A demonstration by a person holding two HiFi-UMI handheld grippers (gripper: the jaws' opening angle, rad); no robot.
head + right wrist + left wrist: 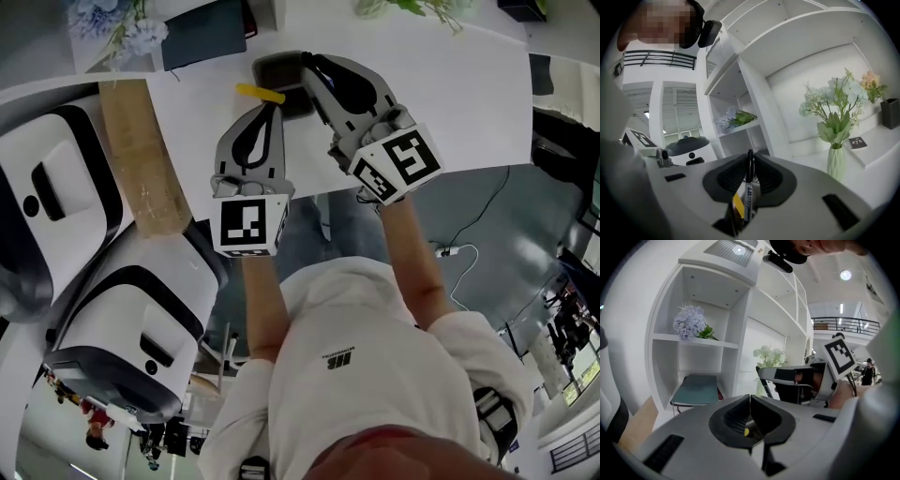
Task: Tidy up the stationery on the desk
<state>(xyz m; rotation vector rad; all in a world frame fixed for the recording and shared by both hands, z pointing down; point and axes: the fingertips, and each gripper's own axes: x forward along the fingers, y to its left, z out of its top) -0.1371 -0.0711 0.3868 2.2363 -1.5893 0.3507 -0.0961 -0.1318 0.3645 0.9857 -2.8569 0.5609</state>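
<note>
A yellow pen lies crosswise in the tips of my left gripper, which is shut on it over the white desk. In the left gripper view the jaws meet, with only a yellow spot of the pen showing behind them. My right gripper reaches further out, above a dark tray on the desk. It is shut on a black marker that stands upright between the jaws. The marker itself is hidden in the head view.
A wooden plank and two white-and-black machines stand at the left. A teal book and blue flowers sit at the desk's far edge. White shelves and a vase of flowers lie ahead.
</note>
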